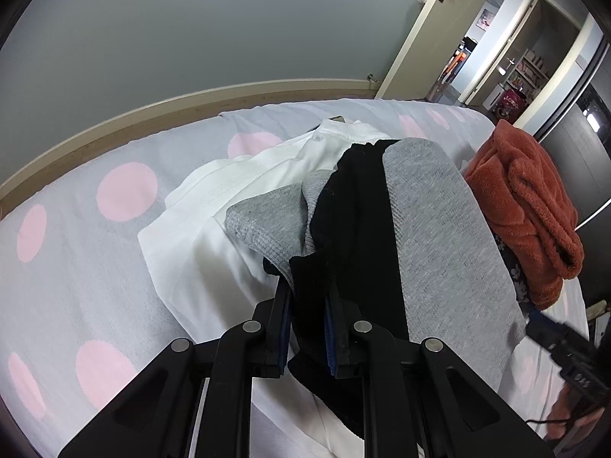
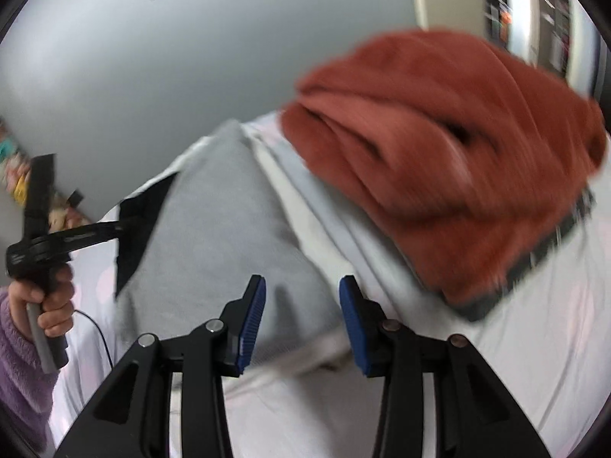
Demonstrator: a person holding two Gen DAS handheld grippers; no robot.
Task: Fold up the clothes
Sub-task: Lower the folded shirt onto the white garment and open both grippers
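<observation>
The left gripper point(image 1: 307, 328) was closest, and its two fingers were squeezed nearly together on a black cloth point(image 1: 343, 206). That cloth ran away from the fingers beside a grey garment point(image 1: 439, 236), both lying on the spotted bed cover point(image 1: 76, 259). The right gripper point(image 2: 301, 320) hung just above the grey garment with its blue pads wide apart and nothing between them, so it looked like it had let go. A bit farther back lay a white shirt point(image 1: 229, 191), flat and neat, so that one seemed folded. Farthest off sat a fuzzy orange garment point(image 2: 439, 160) in a lumpy heap, which looked not folded yet. The grey and black piece seemed only partly done.
</observation>
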